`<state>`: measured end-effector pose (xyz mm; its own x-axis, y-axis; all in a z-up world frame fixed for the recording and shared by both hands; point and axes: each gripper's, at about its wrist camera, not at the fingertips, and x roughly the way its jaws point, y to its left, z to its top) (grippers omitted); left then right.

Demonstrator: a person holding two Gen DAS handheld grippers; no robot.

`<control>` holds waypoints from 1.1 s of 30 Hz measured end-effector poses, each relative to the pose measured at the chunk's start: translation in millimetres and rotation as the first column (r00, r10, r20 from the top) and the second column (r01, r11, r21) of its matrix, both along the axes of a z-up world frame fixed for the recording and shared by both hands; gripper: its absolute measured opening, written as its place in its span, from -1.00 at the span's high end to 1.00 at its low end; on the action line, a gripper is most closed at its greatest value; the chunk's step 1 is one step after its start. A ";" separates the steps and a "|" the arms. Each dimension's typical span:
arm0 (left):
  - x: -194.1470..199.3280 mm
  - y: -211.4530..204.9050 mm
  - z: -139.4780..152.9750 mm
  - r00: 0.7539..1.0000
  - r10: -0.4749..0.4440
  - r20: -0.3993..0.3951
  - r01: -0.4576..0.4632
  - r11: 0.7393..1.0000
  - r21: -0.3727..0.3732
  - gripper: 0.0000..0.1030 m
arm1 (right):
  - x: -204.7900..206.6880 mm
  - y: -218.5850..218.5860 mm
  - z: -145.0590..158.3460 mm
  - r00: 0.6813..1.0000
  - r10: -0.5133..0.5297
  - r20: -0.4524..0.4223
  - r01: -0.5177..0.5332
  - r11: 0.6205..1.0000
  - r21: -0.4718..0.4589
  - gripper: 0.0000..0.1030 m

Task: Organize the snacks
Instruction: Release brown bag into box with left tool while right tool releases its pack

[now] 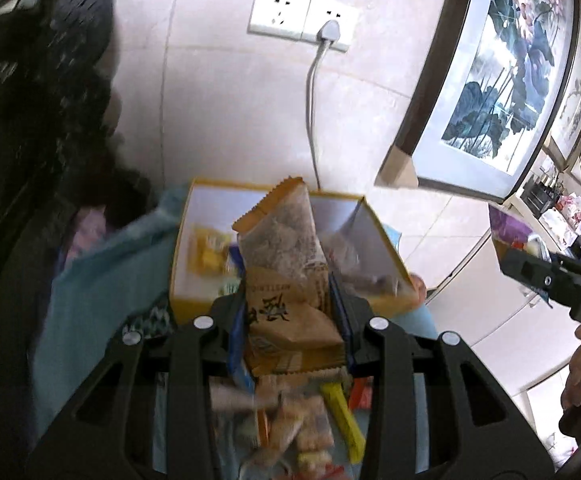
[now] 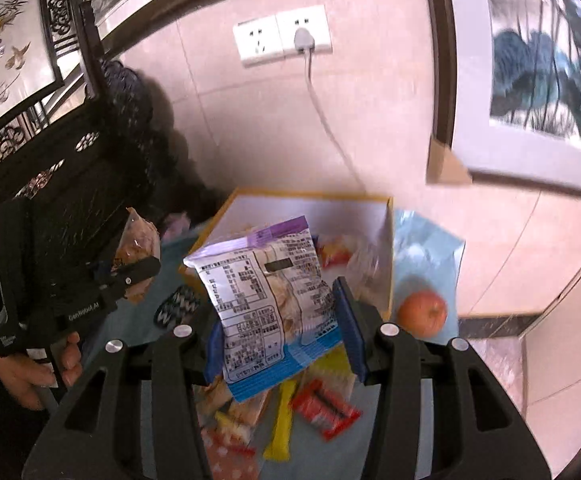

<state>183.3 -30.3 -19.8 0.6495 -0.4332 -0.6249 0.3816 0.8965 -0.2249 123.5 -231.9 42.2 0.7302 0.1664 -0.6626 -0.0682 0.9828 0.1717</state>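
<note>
Kraft-brown snack packet (image 1: 290, 280) sits clamped in your left gripper (image 1: 292, 316), long axis running straight ahead, top end over the near edge of the yellow-rimmed box (image 1: 386, 248). Your right gripper (image 2: 282, 328) pinches a purple-and-blue printed packet (image 2: 266, 292) likewise, box directly beyond. Judgement: both are about equally near; travel forward, then down. Loose snacks (image 2: 322, 404) lie on the blue cloth (image 1: 102, 280) beneath.

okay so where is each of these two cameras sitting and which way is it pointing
Left wrist: sits on the left gripper, facing its jaws, the brown snack packet and yellow-rimmed box; the right gripper shows at right.
Right wrist: sits on the right gripper, facing its white and blue snack bag; the left gripper and hand show at left.
Shared: box, wall socket, loose snacks.
</note>
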 end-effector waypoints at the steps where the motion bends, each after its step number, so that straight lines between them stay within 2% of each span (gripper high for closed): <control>1: 8.3 -4.0 4.2 1.000 -0.001 0.003 0.001 1.000 0.001 0.28 | 10.8 -2.5 3.5 1.000 -0.002 0.004 0.002 1.000 -0.003 0.05; 5: 41.0 -19.1 15.6 1.000 0.000 0.014 0.000 1.000 0.008 0.28 | 46.6 -7.5 8.9 1.000 -0.010 0.004 0.010 1.000 -0.021 0.05; 11: 87.0 -40.3 6.6 1.000 0.006 0.005 -0.006 0.998 0.055 0.24 | 102.1 -6.4 -0.4 1.000 -0.017 -0.020 0.016 0.999 -0.052 0.02; 12: 93.6 -42.8 1.9 1.000 0.008 -0.001 -0.008 0.998 0.070 0.10 | 111.8 -6.5 -4.2 0.999 -0.013 -0.043 0.011 0.999 -0.053 -0.02; 13: 100.7 -45.3 -2.8 1.000 0.014 -0.010 -0.013 0.996 0.087 -0.13 | 124.9 -8.3 -11.8 0.996 -0.036 -0.078 0.029 0.996 -0.084 -0.12; 14: 108.6 -46.9 -8.6 0.999 0.044 -0.011 -0.042 0.992 0.118 -0.50 | 132.5 -9.4 -17.2 0.993 -0.067 -0.096 0.055 0.991 -0.124 -0.21; 16: 113.0 -43.4 -12.2 0.997 0.074 0.000 -0.074 0.990 0.123 -0.56 | 138.0 -11.1 -23.9 0.991 -0.080 -0.110 0.064 0.987 -0.147 -0.23; 19: 112.3 -35.0 -16.0 0.997 0.083 -0.003 -0.082 0.990 0.116 -0.61 | 131.3 -13.1 -31.7 0.991 -0.077 -0.105 0.060 0.985 -0.164 -0.26; 26: 86.9 -8.0 -26.6 0.993 0.113 -0.014 -0.111 0.988 0.103 -0.63 | 97.3 -14.1 -46.8 0.988 -0.055 -0.142 0.039 0.994 -0.107 -0.28; 30: 58.0 13.2 -50.2 0.989 0.137 -0.059 -0.131 0.987 0.096 -0.65 | 66.6 0.1 -64.9 0.984 0.010 -0.180 -0.026 0.996 -0.085 -0.30; 33: 34.6 29.2 -77.6 0.983 0.149 -0.111 -0.138 0.985 0.102 -0.65 | 37.5 12.0 -90.0 0.973 0.042 -0.227 -0.067 0.992 -0.105 -0.31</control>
